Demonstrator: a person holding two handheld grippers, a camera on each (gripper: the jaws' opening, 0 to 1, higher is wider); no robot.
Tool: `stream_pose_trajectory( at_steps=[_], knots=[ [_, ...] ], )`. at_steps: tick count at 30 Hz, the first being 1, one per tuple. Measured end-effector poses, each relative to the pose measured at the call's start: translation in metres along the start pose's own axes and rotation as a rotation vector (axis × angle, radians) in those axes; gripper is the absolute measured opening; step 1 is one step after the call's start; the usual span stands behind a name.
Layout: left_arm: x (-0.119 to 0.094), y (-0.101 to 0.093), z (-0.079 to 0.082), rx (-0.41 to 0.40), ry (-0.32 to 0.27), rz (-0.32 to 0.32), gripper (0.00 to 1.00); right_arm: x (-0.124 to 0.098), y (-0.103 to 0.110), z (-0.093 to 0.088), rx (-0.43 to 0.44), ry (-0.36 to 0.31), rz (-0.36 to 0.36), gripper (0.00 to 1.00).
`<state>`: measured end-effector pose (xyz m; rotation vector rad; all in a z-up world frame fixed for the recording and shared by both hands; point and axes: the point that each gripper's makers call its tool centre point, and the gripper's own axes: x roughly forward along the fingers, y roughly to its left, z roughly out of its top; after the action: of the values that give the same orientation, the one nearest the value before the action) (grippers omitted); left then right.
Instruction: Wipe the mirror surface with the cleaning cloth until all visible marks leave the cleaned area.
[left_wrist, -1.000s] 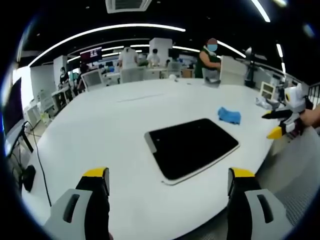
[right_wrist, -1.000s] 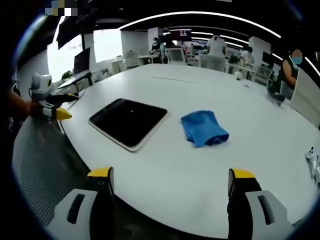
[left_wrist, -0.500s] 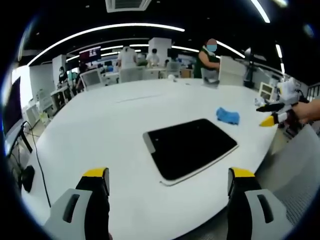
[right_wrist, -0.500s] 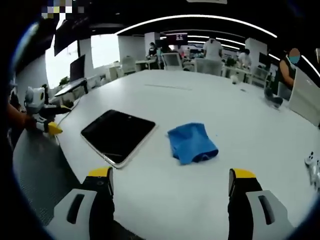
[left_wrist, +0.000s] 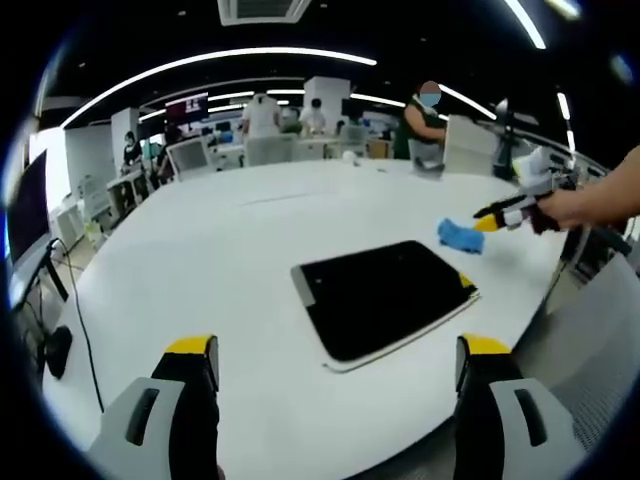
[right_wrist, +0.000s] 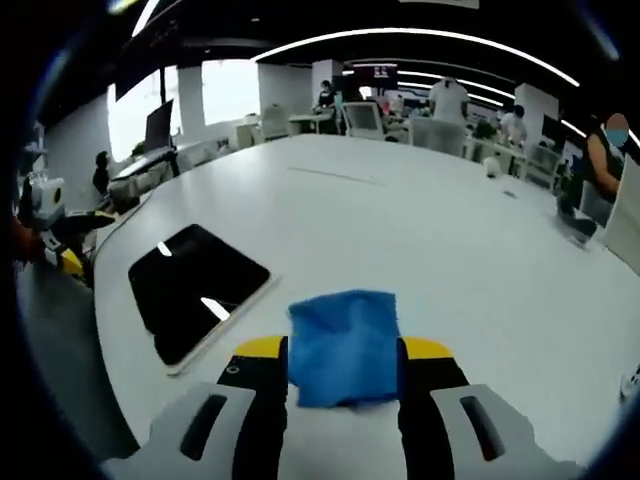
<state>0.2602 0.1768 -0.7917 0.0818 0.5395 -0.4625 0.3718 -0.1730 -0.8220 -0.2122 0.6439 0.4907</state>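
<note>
The mirror (left_wrist: 380, 295) is a dark, rounded rectangle with a pale rim, lying flat on the white table (left_wrist: 200, 260); it also appears in the right gripper view (right_wrist: 195, 290). The blue cleaning cloth (right_wrist: 343, 345) sits between the jaws of my right gripper (right_wrist: 343, 350), which have closed in against its sides. From the left gripper view, the right gripper (left_wrist: 490, 220), held by a hand, reaches the cloth (left_wrist: 460, 236) just beyond the mirror's far right corner. My left gripper (left_wrist: 335, 360) stands open near the table's edge, short of the mirror, and shows at the left (right_wrist: 68, 258).
The table's curved edge runs close to both grippers. A dark cable (left_wrist: 60, 310) hangs off its left side. A small white object (right_wrist: 630, 380) lies at the far right. People, chairs and monitors (left_wrist: 260, 115) stand beyond the table's far side.
My right gripper has moved forward onto the blue cloth and its jaws have closed in around it. The left gripper has stayed open and nearly still.
</note>
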Motion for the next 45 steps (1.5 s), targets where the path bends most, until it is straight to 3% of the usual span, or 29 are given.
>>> stream_pose_trajectory(
  at_steps=[4, 12, 16, 19, 21, 36, 41, 45],
  knots=[
    [0.0, 0.001, 0.0, -0.005, 0.002, 0.003, 0.99, 0.011, -0.012, -0.003, 0.033, 0.026, -0.017, 0.4],
    [0.0, 0.001, 0.0, -0.007, -0.001, 0.004, 0.99, 0.025, -0.013, -0.01, 0.029, 0.075, -0.025, 0.19],
    [0.0, 0.002, -0.001, -0.005, 0.002, 0.006, 0.99, 0.035, -0.012, -0.017, 0.032, 0.116, -0.019, 0.2],
    [0.0, 0.002, -0.001, -0.003, 0.005, 0.005, 0.99, 0.038, -0.017, -0.019, 0.051, 0.118, -0.042, 0.14],
    [0.0, 0.002, -0.001, -0.003, 0.005, 0.007, 0.99, 0.037, -0.022, -0.018, -0.01, 0.13, -0.073, 0.05],
    [0.001, 0.001, -0.001, 0.028, 0.005, 0.001, 0.99, 0.036, -0.02, -0.017, 0.076, 0.167, -0.108, 0.03],
    [0.001, -0.002, -0.001, 0.033, 0.006, -0.012, 0.99, 0.029, -0.021, -0.003, 0.125, 0.15, -0.122, 0.03],
    [0.001, -0.002, 0.001, 0.032, -0.005, -0.012, 0.99, 0.025, -0.022, -0.006, 0.136, 0.187, -0.139, 0.03]
  ],
)
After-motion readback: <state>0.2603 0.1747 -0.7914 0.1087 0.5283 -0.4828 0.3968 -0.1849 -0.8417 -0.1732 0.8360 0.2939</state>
